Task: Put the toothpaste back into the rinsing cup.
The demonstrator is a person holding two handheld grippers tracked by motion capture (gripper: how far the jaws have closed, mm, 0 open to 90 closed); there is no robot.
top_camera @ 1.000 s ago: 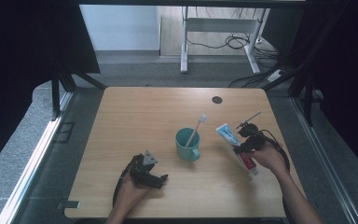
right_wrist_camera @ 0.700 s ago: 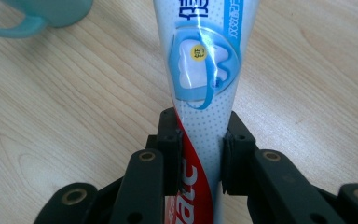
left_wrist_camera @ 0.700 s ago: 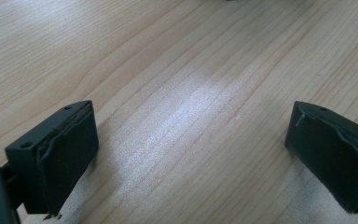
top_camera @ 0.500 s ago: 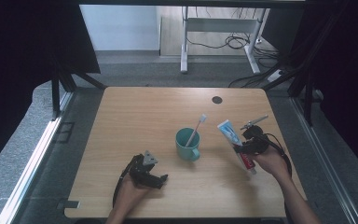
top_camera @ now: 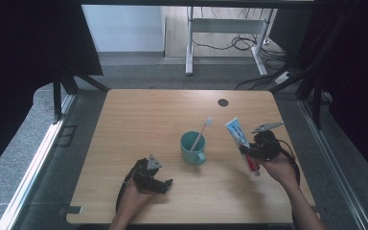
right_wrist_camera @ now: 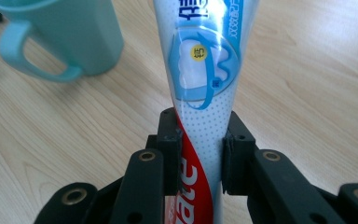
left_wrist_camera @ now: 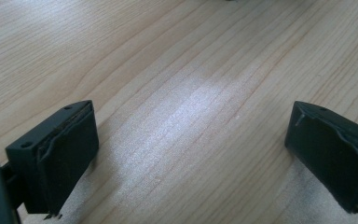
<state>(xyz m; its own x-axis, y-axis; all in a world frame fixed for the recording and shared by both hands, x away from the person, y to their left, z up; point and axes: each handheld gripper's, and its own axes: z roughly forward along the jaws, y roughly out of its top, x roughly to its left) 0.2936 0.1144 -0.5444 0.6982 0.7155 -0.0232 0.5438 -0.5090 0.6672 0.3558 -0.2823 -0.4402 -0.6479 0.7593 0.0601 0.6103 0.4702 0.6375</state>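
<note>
A white, blue and red toothpaste tube (top_camera: 240,138) is held off the table, tilted, with my right gripper (top_camera: 252,152) shut on its lower half. In the right gripper view the tube (right_wrist_camera: 204,88) rises between the two black jaws, pinched from both sides. A teal mug (top_camera: 192,148) stands mid-table with a toothbrush (top_camera: 201,132) leaning in it; the mug (right_wrist_camera: 70,35) sits just left of the tube. My left gripper (top_camera: 162,184) rests near the front edge, open. Its pads (left_wrist_camera: 60,149) stand wide apart over bare wood.
The wooden table (top_camera: 139,124) has a small dark round hole (top_camera: 223,102) near its far edge. Beyond the table are a grey floor, cables and a white desk frame (top_camera: 189,48). Dark curtains hang on both sides.
My right gripper has raised and shifted the toothpaste tube slightly, tilting it more upright beside the mug. The left gripper has stayed where it was.
</note>
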